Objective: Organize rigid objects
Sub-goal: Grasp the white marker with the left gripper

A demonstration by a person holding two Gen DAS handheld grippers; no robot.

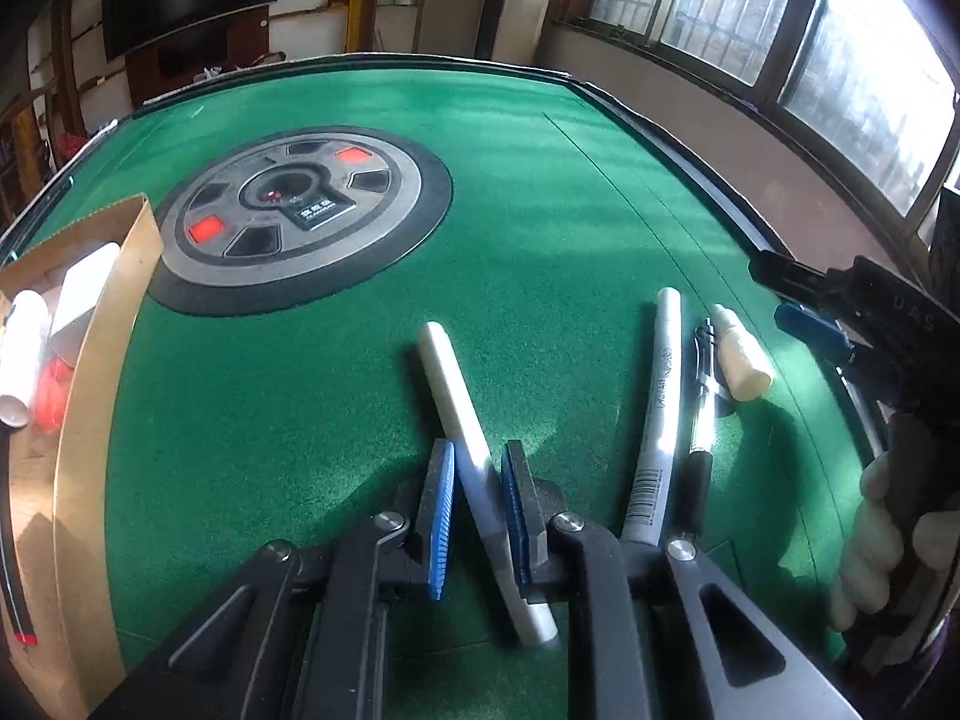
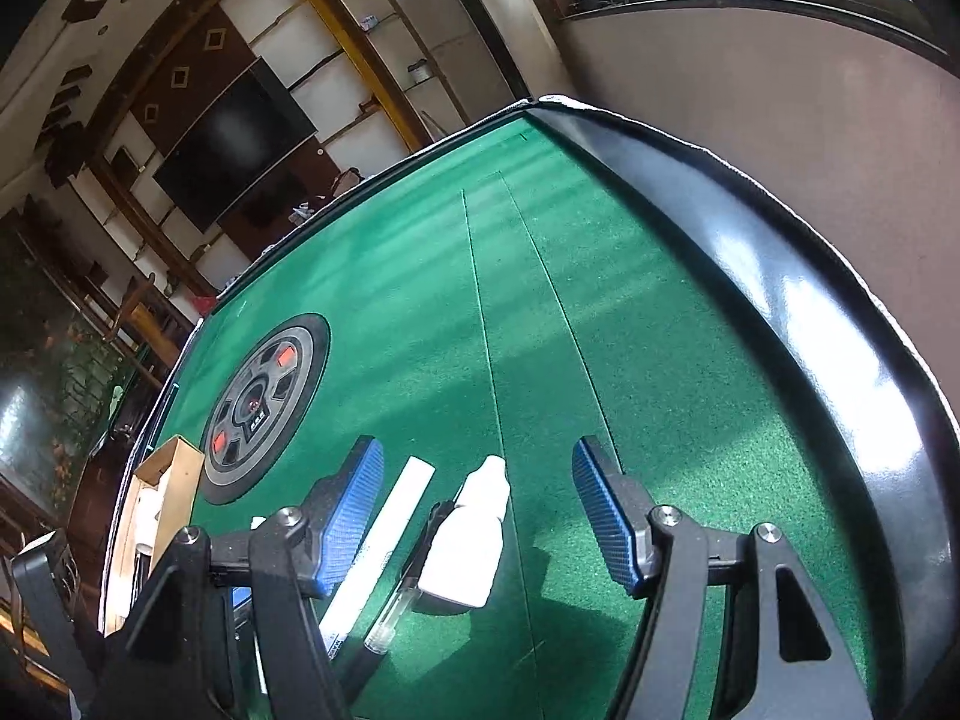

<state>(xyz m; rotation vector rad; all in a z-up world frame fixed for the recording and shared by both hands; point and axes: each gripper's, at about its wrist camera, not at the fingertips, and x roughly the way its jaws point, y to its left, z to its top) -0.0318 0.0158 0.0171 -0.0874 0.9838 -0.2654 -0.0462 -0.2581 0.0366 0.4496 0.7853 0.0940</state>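
My left gripper [image 1: 478,465] is shut on a plain white pen [image 1: 447,378] that lies on the green felt and runs away from me between the blue pads. To its right lie a white marker with a barcode [image 1: 660,408], a clear pen with a black tip [image 1: 703,396] and a small cream dropper bottle [image 1: 741,360]. In the right wrist view my right gripper [image 2: 477,453] stands open over the dropper bottle [image 2: 468,546], its pads clear of it. The white marker [image 2: 384,546] and clear pen [image 2: 396,606] lie beside the left pad. The right gripper [image 1: 789,300] also shows at the right edge, held by a hand [image 1: 882,540].
A cardboard box [image 1: 108,360] at the left holds a white tube, a white box and something red. The round control panel [image 1: 300,210] sits in the middle of the mahjong table. A raised black rim [image 2: 780,300] runs along the table's right edge under the windows.
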